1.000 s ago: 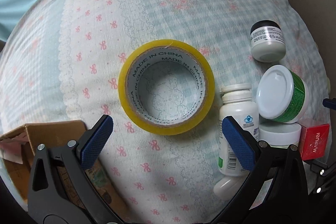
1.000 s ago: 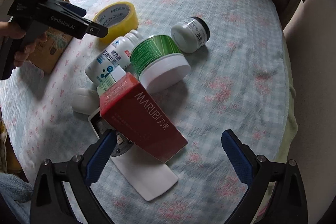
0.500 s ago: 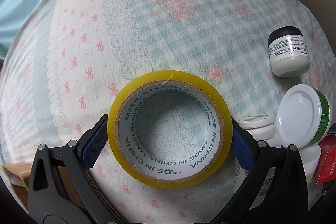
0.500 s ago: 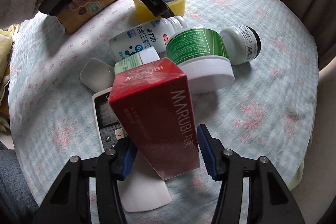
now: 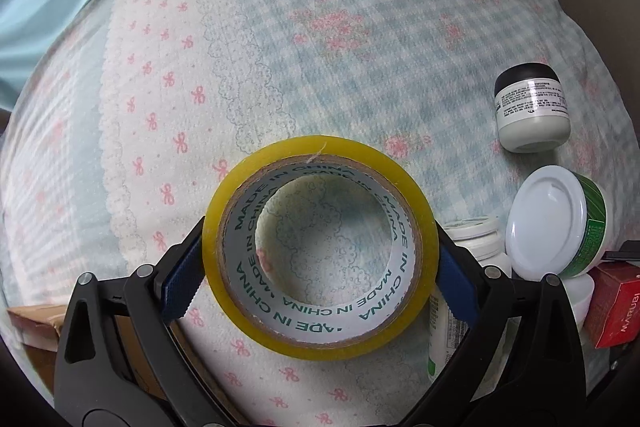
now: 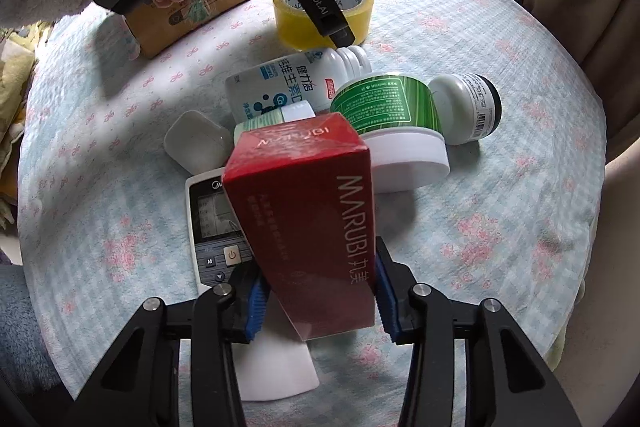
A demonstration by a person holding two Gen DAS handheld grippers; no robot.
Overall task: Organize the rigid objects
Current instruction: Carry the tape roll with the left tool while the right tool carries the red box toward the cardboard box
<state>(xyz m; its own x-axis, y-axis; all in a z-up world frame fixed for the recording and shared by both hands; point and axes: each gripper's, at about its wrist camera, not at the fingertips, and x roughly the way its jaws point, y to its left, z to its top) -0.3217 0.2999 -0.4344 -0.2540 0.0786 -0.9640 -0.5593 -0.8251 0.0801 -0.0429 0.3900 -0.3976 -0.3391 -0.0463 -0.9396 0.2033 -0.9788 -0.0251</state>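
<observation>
Gripping tape roll [image 5: 320,301] and red box [image 6: 308,223], claws closed.

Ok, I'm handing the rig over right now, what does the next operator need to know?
Left gripper: shut on the yellow roll of packing tape, which sits on the checked tablecloth.
Right gripper: shut on the red MARUBI carton, tilted over the white remote control.
Unsorted in a heap: white vitamin bottle, green-labelled white tub, small black-capped jar.
Brown cardboard box sits at the table's far left.
Nothing visibly sorted yet.
</observation>
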